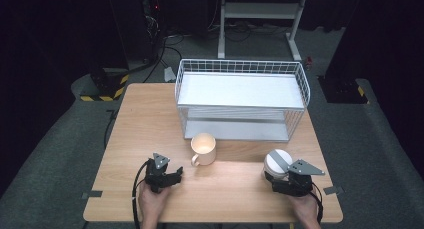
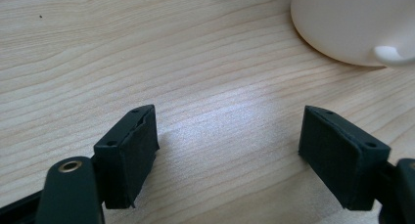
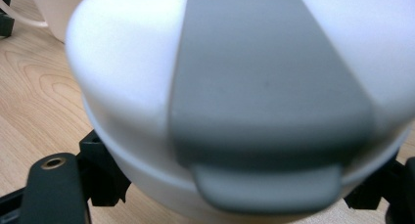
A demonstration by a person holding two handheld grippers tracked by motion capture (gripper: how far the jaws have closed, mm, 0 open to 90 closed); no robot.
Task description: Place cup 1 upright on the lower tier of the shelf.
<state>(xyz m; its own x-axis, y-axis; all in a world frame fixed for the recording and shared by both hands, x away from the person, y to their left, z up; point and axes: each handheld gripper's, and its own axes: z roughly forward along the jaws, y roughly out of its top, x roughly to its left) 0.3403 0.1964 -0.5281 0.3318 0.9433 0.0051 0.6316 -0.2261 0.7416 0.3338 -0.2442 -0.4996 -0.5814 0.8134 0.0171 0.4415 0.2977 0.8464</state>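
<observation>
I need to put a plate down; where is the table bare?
The left half of the table, beside the wire rack, is bare, as is the front strip between the two tools. Around the mug and white lidded container it is crowded.

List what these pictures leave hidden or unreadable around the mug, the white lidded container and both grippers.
- Right gripper: in its own view the white lidded container covers the fingers, so contact cannot be confirmed.
- Container's base: hidden by the gripper in the high view, cut off and blurred close up.
- Mug: its contents are too small to tell from above; the left gripper view crops it at the frame edge.
</observation>
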